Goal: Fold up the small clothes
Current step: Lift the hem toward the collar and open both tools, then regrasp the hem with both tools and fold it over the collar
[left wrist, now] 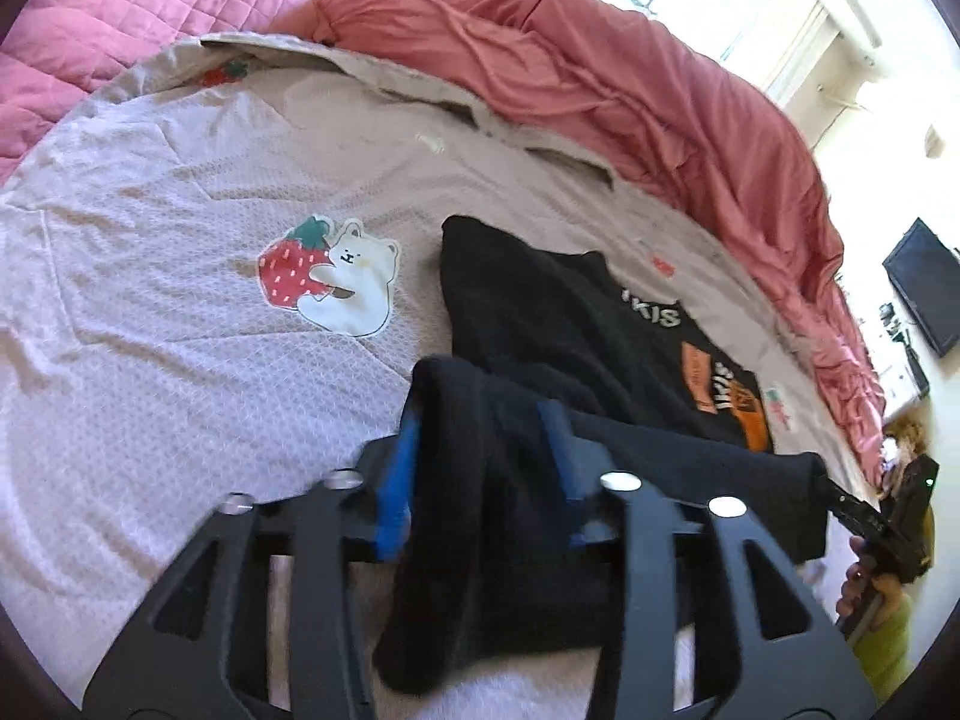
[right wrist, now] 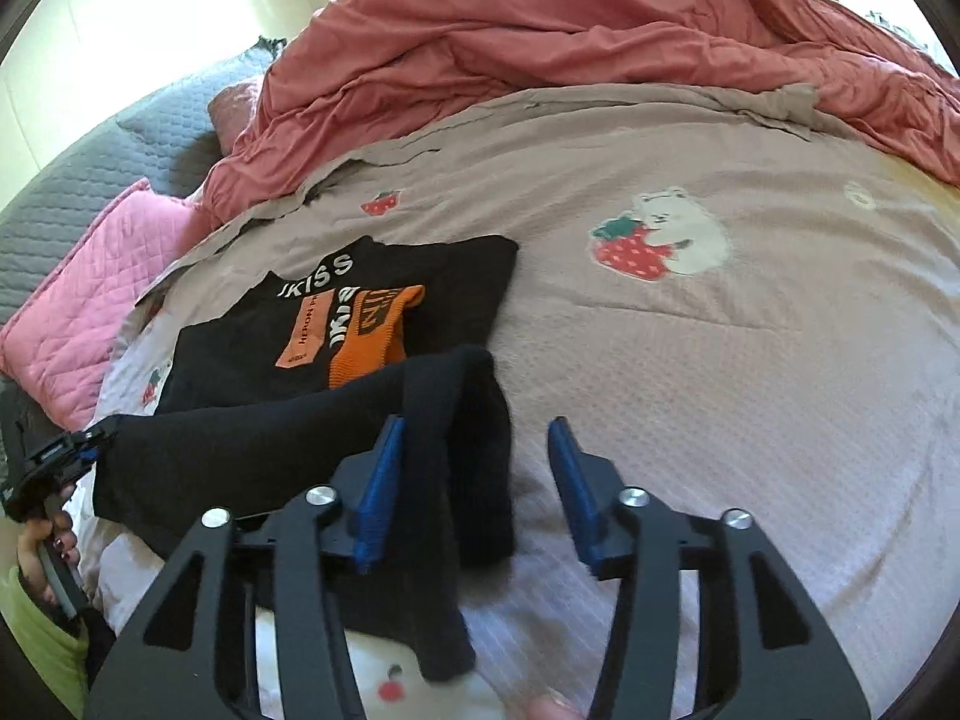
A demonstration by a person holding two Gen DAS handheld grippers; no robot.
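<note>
A black top (right wrist: 336,324) with white lettering and orange patches lies spread on the bedspread (right wrist: 720,372), its printed front facing up. Its near edge is lifted off the bed and drawn into a taut horizontal fold (right wrist: 252,456) that hangs over the flat part. One corner of that lifted edge droops down in a thick dark bunch (left wrist: 480,516). The far half rests flat and smooth.

A bed (right wrist: 750,360) covered by a pale pink textured sheet printed with strawberries and bears carries a black sweater (right wrist: 336,324) with orange patches, partly lying flat. A rumpled coral duvet (right wrist: 600,30) lies along the far side, with what look like pink quilted pillows (left wrist: 138,6) at one end.
</note>
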